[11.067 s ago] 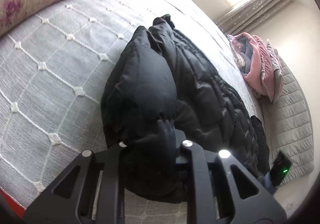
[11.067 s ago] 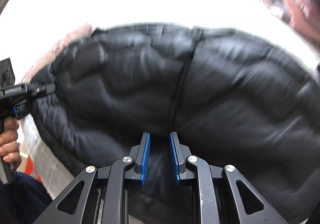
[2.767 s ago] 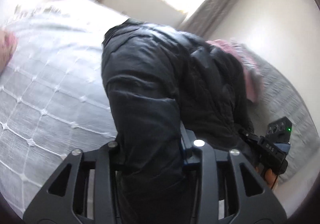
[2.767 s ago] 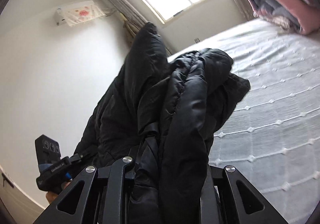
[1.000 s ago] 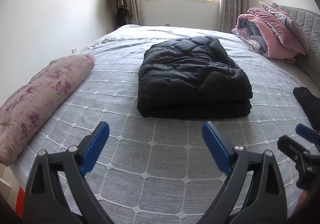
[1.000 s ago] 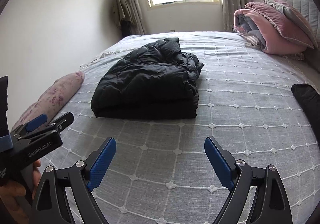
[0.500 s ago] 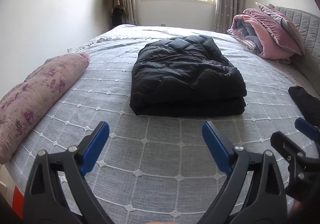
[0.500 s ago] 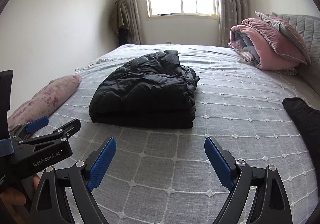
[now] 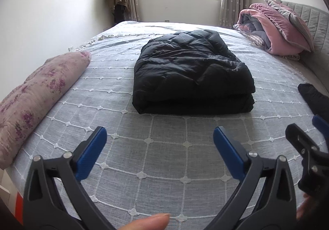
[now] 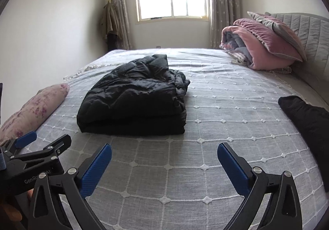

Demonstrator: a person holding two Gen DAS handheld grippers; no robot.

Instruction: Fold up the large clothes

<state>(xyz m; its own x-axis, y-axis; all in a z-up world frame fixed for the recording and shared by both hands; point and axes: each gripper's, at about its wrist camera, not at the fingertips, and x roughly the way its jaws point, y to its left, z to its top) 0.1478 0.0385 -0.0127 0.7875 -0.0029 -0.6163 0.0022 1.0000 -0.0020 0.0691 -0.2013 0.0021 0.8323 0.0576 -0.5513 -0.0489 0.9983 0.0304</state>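
Jacket folded into a compact black bundle, lying mid-bed, well back from the near edge. Left gripper and right gripper empty, jaws just spread wide, clear of it: released, likely because folding looks finished.

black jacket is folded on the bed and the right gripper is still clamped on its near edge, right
Not quite. The black jacket does lie folded on the bed, but the right gripper is not clamped on it. In the right wrist view its fingers stand wide apart over bare bedspread, short of the jacket, with nothing between them; they have just been opening.
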